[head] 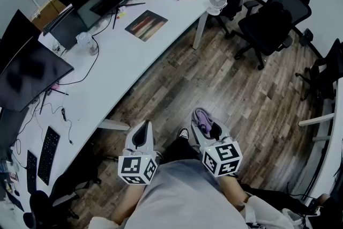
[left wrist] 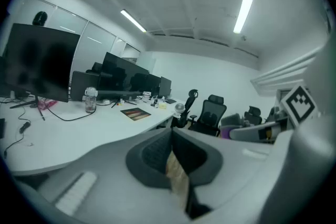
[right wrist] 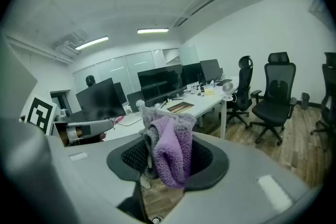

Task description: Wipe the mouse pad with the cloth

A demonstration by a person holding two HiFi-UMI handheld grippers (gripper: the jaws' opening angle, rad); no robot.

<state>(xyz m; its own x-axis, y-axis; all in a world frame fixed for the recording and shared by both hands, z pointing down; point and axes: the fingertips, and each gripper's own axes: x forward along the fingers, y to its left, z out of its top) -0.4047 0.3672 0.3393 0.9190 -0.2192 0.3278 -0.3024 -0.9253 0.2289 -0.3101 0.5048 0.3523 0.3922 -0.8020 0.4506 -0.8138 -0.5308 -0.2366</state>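
"Head view first. What is closest?"
"A person's grey shirt, right at the bottom. Just past it are two grippers, side by side, held over the wooden floor. Each has a cube with black and white squares on it."
"What is the left gripper doing?"
"Left gripper view shows its jaws pressed together at the tips. Nothing is between them. I only see a bit of floor through the little gap lower down."
"And the right gripper?"
"It has the cloth. Right gripper view shows the jaws squeezed onto it. The cloth is fluffy, purple and grey. It sticks up above the jaws and flops over the front."
"Does the cloth touch the desk?"
"No. It hangs in the air with the gripper, well away from the desk."
"Where is the mouse pad?"
"It lies flat on the long white desk, far ahead and to the left. It is dark with red and orange stripes. Both grippers are well apart from it."
"What else is on the desk?"
"A black keyboard at the near end. Then a clear bottle with a wire by it, and big dark screens along the back edge. Past the mouse pad stands a small white fan."
"And farthest away?"
"Black chairs on wheels, on the floor by the far end of the desk."
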